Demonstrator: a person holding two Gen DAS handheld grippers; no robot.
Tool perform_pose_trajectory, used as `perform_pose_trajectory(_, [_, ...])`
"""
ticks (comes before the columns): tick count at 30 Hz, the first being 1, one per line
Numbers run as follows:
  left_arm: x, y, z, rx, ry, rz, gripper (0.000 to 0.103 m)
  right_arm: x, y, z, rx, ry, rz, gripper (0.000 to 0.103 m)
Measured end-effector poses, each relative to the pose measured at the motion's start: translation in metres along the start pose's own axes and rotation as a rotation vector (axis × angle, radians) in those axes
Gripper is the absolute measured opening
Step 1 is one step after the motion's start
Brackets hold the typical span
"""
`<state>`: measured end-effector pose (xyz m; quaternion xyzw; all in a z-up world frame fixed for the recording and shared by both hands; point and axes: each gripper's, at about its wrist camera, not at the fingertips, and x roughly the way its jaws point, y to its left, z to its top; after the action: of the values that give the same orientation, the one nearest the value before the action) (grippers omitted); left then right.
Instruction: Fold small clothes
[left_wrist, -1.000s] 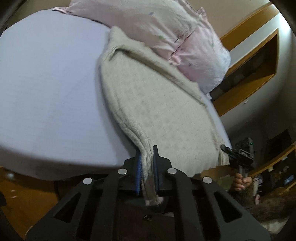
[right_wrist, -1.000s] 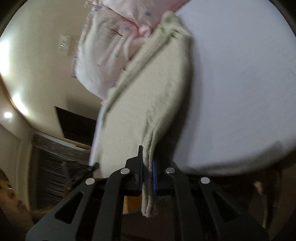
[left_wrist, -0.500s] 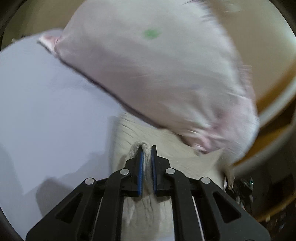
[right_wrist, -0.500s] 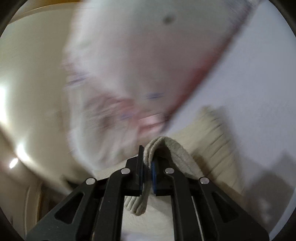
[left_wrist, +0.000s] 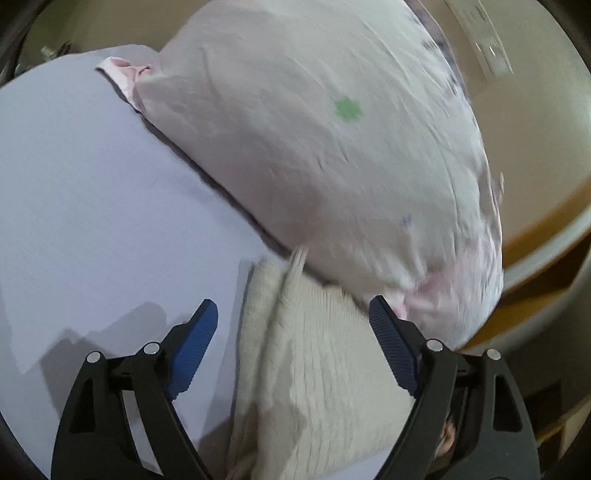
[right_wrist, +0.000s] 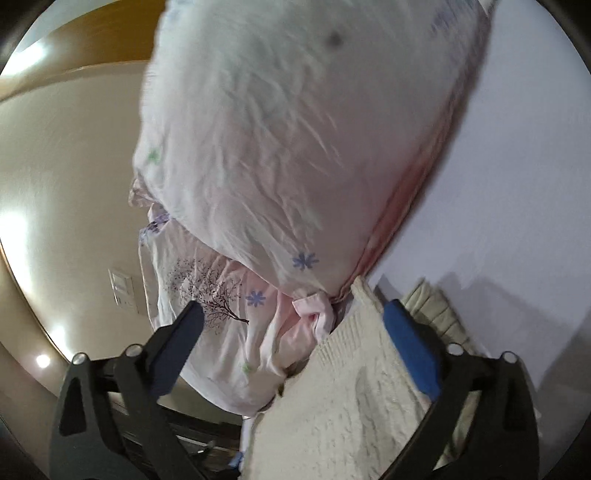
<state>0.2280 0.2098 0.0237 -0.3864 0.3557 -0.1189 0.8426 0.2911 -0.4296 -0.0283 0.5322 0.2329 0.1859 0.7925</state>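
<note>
A cream knitted garment (left_wrist: 317, 354) lies folded on the pale lilac bed sheet (left_wrist: 92, 206), its far edge against a pink pillow. It also shows in the right wrist view (right_wrist: 354, 398). My left gripper (left_wrist: 293, 328) is open with its blue-padded jaws wide apart over the garment's far end, holding nothing. My right gripper (right_wrist: 291, 332) is open too, jaws spread above the garment's far corner, empty.
A large pale pink pillow (left_wrist: 325, 140) with small flower prints lies right beyond the garment; it also shows in the right wrist view (right_wrist: 295, 147). A white cloth with a tree print (right_wrist: 199, 288) hangs beside it. Beige wall (right_wrist: 55, 155) beyond.
Both grippers carried the garment's near edge forward to the pillow, folding it over. Both have since opened and let go of the cloth.
</note>
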Motion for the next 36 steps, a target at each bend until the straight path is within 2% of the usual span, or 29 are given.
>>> perform_pose_trajectory(3, [0.009, -0.007, -0.017, 0.061, 0.097, 0.037, 0.081, 0.0, -0.002, -0.001, 0.016, 0.024, 0.004, 0.099])
perform_pose_trajectory(6, [0.027, -0.003, -0.034, 0.07, 0.196, 0.055, 0.07, 0.002, -0.007, -0.001, 0.03, 0.051, 0.0, 0.1])
perform_pose_trajectory(7, [0.031, -0.003, -0.039, 0.068, 0.216, 0.055, 0.062, 0.003, -0.006, -0.003, 0.029, 0.06, -0.001, 0.1])
perform_pose_trajectory(10, [0.031, -0.006, -0.045, 0.081, 0.208, 0.073, 0.057, 0.008, -0.003, -0.007, 0.027, 0.08, 0.008, 0.1])
perform_pose_trajectory(12, [0.033, -0.003, -0.048, 0.029, 0.216, 0.06, 0.047, 0.01, -0.002, -0.008, 0.028, 0.097, 0.022, 0.101])
perform_pose_trajectory(14, [0.036, 0.007, -0.053, -0.056, 0.238, 0.04, 0.022, 0.013, 0.001, -0.008, 0.025, 0.116, 0.032, 0.101])
perform_pose_trajectory(16, [0.04, 0.007, -0.054, -0.113, 0.239, 0.017, 0.02, 0.012, 0.003, -0.006, 0.017, 0.128, 0.037, 0.101])
perform_pose_trajectory(19, [0.032, -0.023, -0.046, -0.087, 0.185, -0.064, 0.018, 0.008, 0.008, -0.002, -0.003, 0.126, 0.047, 0.101])
perform_pose_trajectory(22, [0.033, -0.096, -0.044, 0.041, 0.157, -0.168, 0.018, -0.002, 0.017, 0.005, -0.03, 0.102, 0.056, 0.101])
perform_pose_trajectory(24, [0.053, -0.155, -0.056, 0.14, 0.185, -0.273, 0.018, -0.012, 0.024, 0.011, -0.075, 0.072, 0.037, 0.101])
perform_pose_trajectory(25, [0.074, -0.19, -0.072, 0.199, 0.222, -0.331, 0.017, -0.017, 0.027, 0.013, -0.101, 0.059, 0.016, 0.101])
perform_pose_trajectory(27, [0.112, -0.228, -0.101, 0.264, 0.298, -0.38, 0.017, -0.026, 0.034, 0.021, -0.173, 0.031, -0.046, 0.101])
perform_pose_trajectory(28, [0.137, -0.245, -0.12, 0.294, 0.352, -0.386, 0.018, -0.03, 0.035, 0.024, -0.199, 0.017, -0.076, 0.101])
perform_pose_trajectory(30, [0.198, -0.278, -0.168, 0.366, 0.523, -0.366, 0.018, -0.04, 0.032, 0.033, -0.232, 0.0, -0.136, 0.101])
perform_pose_trajectory(31, [0.212, -0.284, -0.181, 0.372, 0.579, -0.364, 0.018, -0.044, 0.03, 0.037, -0.237, 0.0, -0.163, 0.101])
perform_pose_trajectory(32, [0.223, -0.288, -0.194, 0.352, 0.647, -0.396, 0.018, -0.046, 0.028, 0.039, -0.236, 0.005, -0.182, 0.101])
perform_pose_trajectory(33, [0.22, -0.29, -0.198, 0.332, 0.665, -0.456, 0.018, -0.047, 0.026, 0.041, -0.234, 0.018, -0.195, 0.101])
perform_pose_trajectory(34, [0.212, -0.29, -0.195, 0.34, 0.651, -0.475, 0.018, -0.047, 0.024, 0.043, -0.228, 0.037, -0.197, 0.101])
perform_pose_trajectory(36, [0.176, -0.284, -0.175, 0.391, 0.517, -0.476, 0.028, -0.039, 0.022, 0.042, -0.203, 0.121, -0.192, 0.101])
